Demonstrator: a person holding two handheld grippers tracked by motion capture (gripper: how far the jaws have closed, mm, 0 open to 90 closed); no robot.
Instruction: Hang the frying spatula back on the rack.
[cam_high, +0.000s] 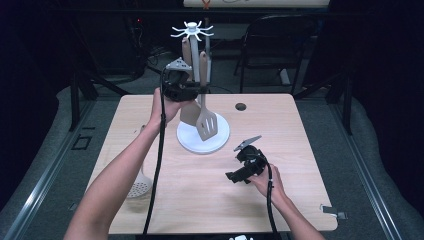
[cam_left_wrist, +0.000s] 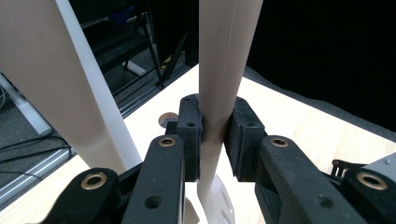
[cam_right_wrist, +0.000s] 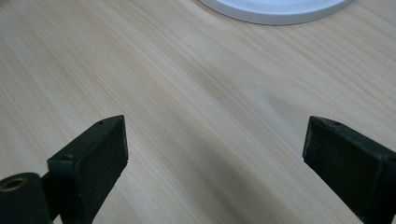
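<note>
While the left gripper (cam_high: 192, 91) is raised beside the white utensil stand (cam_high: 203, 134), its jaws are closed on the handle of a beige slotted spatula (cam_high: 205, 122), and the left gripper view confirms both pads (cam_left_wrist: 190, 135) pressing the handle (cam_left_wrist: 224, 70) from either side. The spatula hangs upright, its long axis vertical: handle top near the white hook crown (cam_high: 192, 31), slotted blade just above the round base. The grip sits roughly midway along the handle, so the hook lies straight above the jaws and the blade straight below. A second beige utensil (cam_high: 189, 111) hangs just beside it on the same stand, close enough that contact cannot be ruled out.

Judgement: whichever way the spatula goes next, on or off the hook, the move runs along that vertical axis, and any sideways swing risks knocking the neighbouring utensil or the centre pole (cam_left_wrist: 98, 93).

The right gripper (cam_high: 235, 175) rests low over the wooden table (cam_high: 300, 150), well apart from the stand and nearer the person, its jaws standing wide with nothing between them; the right gripper view shows bare wood between the pads (cam_right_wrist: 100, 163) and the edge of the stand base (cam_right_wrist: 275, 11) beyond. A perforated skimmer (cam_high: 137, 187) lies on the table near the left forearm. The left hand is plainly the one positioned for the work.
</note>
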